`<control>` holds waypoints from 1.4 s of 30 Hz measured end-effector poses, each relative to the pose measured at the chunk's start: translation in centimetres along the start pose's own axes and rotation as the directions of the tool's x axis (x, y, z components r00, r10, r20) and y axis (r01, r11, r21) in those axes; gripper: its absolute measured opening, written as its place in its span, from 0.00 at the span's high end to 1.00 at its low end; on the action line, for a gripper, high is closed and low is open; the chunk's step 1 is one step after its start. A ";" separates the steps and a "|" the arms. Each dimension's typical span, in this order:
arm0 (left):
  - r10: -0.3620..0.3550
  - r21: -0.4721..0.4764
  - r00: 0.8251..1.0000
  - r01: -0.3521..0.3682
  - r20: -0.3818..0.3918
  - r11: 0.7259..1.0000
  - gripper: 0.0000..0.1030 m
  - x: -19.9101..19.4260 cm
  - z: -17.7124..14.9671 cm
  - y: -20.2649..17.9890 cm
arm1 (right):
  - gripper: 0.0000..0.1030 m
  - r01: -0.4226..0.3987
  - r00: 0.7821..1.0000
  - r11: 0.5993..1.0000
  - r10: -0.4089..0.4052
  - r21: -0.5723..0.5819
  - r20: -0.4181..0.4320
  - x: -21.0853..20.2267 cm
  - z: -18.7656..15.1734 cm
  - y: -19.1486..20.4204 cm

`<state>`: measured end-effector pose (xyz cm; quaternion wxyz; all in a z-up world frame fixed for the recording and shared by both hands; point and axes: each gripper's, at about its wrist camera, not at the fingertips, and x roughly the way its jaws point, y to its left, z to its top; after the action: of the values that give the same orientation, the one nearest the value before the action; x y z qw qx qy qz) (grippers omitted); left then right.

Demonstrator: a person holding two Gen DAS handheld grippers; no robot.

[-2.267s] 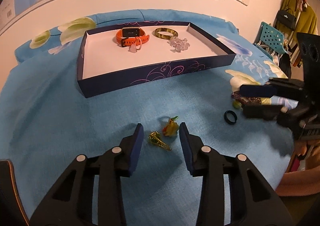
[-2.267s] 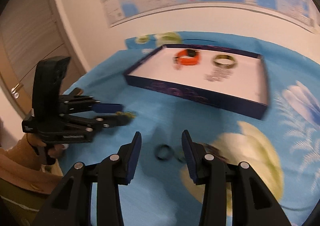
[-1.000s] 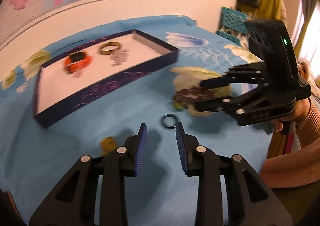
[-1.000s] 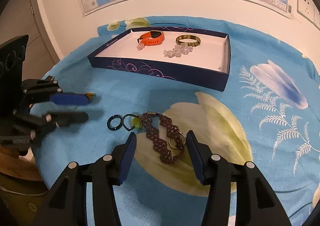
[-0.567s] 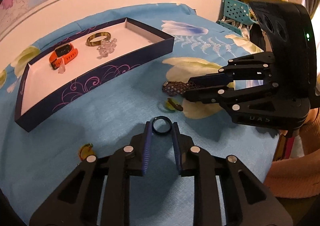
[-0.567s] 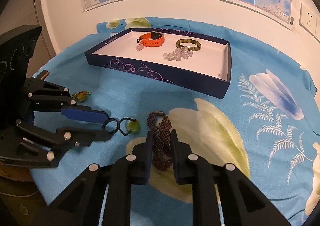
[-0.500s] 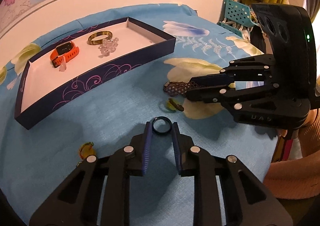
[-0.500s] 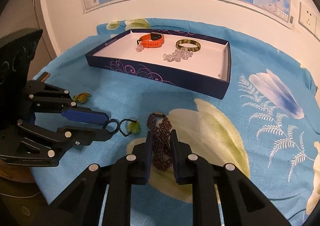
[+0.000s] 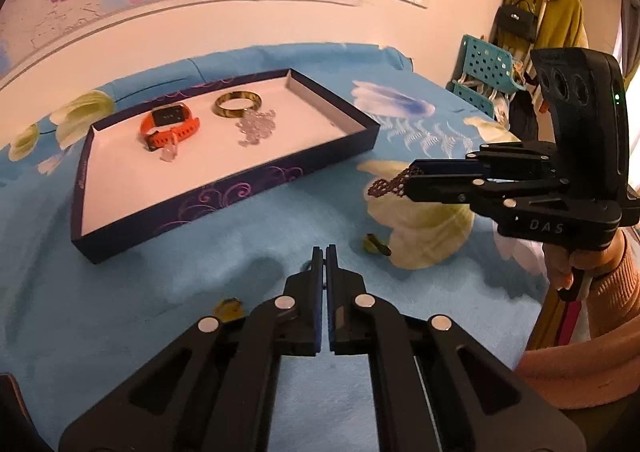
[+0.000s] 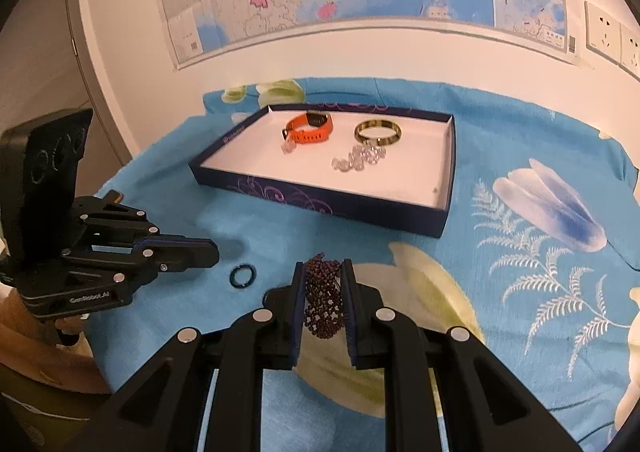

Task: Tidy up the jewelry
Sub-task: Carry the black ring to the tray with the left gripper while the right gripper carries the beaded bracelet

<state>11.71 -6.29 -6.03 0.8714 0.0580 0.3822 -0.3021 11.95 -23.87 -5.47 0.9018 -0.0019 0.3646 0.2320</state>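
black ring (image 9: 307, 265): mostly hidden behind left jaws | yellow-green charm (image 9: 229, 308): partly hidden by linkage

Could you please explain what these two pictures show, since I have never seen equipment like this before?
There is no robot here. A person holds a two-finger gripper in each hand, and each carries a camera looking along its fingers. One picture is from the left gripper, the other from the right gripper, so each view also shows the other tool.

On the blue flowered cloth sits a dark tray holding an orange watch, a gold bangle and clear beads. A black ring and a small yellow-green charm lie on the cloth.

The right gripper's jaws have just closed on a dark beaded bracelet. The left gripper is shut and holds nothing that I can see.
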 end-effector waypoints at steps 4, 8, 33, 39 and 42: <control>-0.024 0.008 1.000 0.024 0.003 1.000 0.84 -0.1 -0.5 0.1 | 0.85 0.003 1.000 1.000 -0.003 0.009 0.003 -0.1 0.1 -0.3; -0.040 0.038 0.999 0.041 -0.030 0.998 0.76 1.3 -1.0 -0.7 | 0.85 0.002 1.000 1.000 -0.001 0.018 -0.006 0.3 0.0 -0.5; 0.019 0.028 0.997 -0.017 -0.074 0.999 0.70 3.3 -0.6 -0.8 | 0.85 -0.028 1.000 0.999 0.029 0.040 -0.002 0.7 0.2 -0.8; -0.005 0.087 0.997 0.012 -0.080 0.996 0.69 4.0 0.1 -2.4 | 0.85 -0.038 0.999 0.998 0.038 0.058 -0.003 1.0 0.1 -1.3; 0.014 0.105 0.995 -0.004 -0.103 0.995 0.69 5.0 0.3 -2.8 | 0.85 -0.037 0.999 0.998 0.037 0.059 -0.002 0.9 0.1 -1.4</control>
<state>12.89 -11.11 -8.95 0.8476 0.1207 0.4103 -0.3142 13.17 -24.67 -6.24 0.8964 0.0310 0.3727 0.2380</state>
